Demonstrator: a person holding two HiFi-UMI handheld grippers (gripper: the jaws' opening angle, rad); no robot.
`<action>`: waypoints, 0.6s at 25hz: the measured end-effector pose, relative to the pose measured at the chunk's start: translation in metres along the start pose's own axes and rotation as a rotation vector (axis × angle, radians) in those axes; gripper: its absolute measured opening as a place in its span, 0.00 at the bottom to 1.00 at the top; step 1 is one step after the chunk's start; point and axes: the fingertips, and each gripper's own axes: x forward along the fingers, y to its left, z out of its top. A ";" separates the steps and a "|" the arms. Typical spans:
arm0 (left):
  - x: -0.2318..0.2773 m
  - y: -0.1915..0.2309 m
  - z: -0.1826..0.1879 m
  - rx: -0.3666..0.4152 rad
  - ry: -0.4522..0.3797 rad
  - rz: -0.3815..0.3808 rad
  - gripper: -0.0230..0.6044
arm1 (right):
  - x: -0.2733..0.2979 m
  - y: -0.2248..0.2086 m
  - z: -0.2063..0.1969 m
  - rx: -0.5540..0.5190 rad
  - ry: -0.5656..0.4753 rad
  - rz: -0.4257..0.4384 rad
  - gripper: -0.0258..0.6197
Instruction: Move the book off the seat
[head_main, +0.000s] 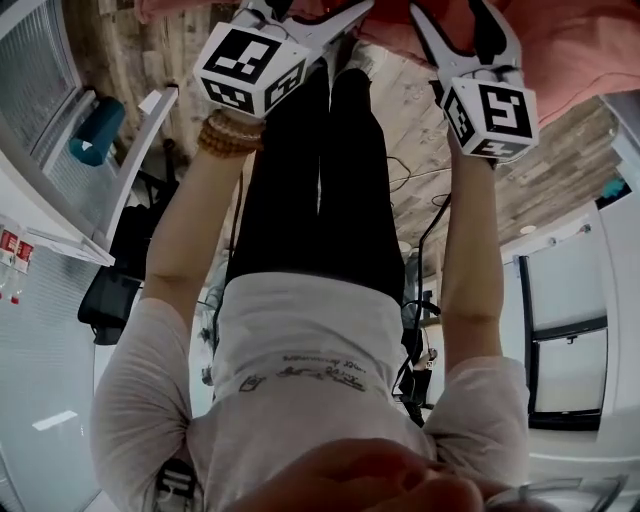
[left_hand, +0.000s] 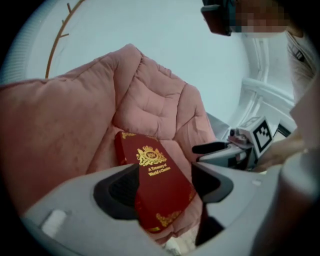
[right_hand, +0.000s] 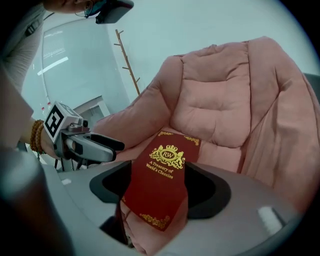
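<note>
On pink seat (right_hand: 222, 152), at 6 o'clock of back cushion (right_hand: 215, 107): red book (right_hand: 162, 185). Left gripper (left_hand: 165, 187), right gripper (right_hand: 162, 186): jaws wide, book between, unpinched. Advised: straddle opposite edges squarely, close firmly, lift level.

The book (right_hand: 162, 185) has a smooth, faintly glossy cover, the seat (right_hand: 215, 105) matt quilted cloth.

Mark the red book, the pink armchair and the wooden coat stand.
red book (right_hand: 160, 182), right gripper view, middle of its front cover.
pink armchair (right_hand: 215, 107), right gripper view, quilted back cushion.
wooden coat stand (right_hand: 128, 62), right gripper view, its pole.
</note>
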 end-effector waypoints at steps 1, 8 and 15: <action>0.005 0.004 -0.009 -0.011 0.012 -0.001 0.56 | 0.007 -0.002 -0.009 0.003 0.012 0.003 0.58; 0.035 0.024 -0.050 -0.064 0.053 0.002 0.66 | 0.039 -0.018 -0.054 0.044 0.058 0.005 0.71; 0.053 0.040 -0.078 -0.070 0.080 0.014 0.73 | 0.066 -0.025 -0.089 0.072 0.089 0.026 0.76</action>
